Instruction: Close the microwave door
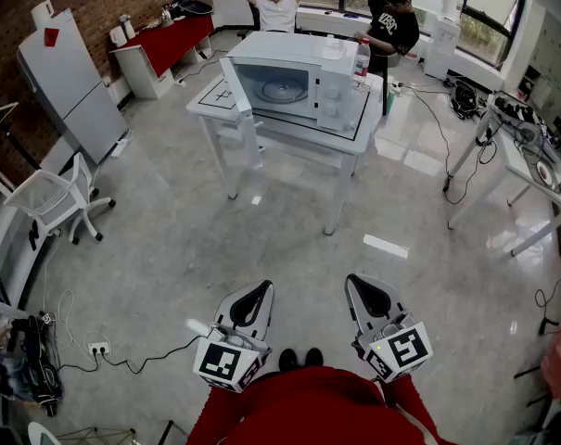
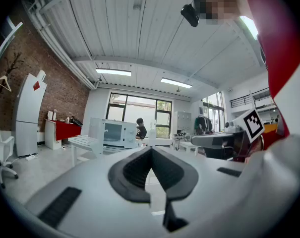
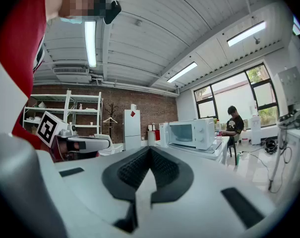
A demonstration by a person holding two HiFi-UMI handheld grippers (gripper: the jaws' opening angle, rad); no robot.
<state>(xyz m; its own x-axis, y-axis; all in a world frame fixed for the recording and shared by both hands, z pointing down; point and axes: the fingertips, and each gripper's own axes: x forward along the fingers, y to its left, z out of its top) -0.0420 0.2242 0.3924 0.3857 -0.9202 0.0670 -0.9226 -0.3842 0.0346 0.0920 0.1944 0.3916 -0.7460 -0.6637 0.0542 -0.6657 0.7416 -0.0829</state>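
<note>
White sheet metal and a window pane make up the microwave door [image 1: 235, 83]. It stands swung out on its left hinge, over the left half of the tabletop, with its free edge towards me. I judge it stiff and light on the swing, with a latch that will want a firm last push. I would press on the door's outer face near the free edge, far from the hinge, and on the frame rather than the window. From this far off I can't tell if it carries a handle.

The microwave [image 1: 303, 86] itself sits on the right half of the white table [image 1: 210, 98], close to the right edge, with its cavity showing. It is likely light enough to slide on that smooth top if I shove hard, so the push should be steady. A bottle [image 1: 362, 58] stands just beside it at the far right corner and could tip if the box shifts.

My left gripper [image 1: 261, 288] is clenched on nothing, held level by my waist and pointing at the table. My right gripper [image 1: 352, 282] is just beside it, also level and pinched closed with nothing between the pads. Both are well apart from the door, across open floor.
</note>
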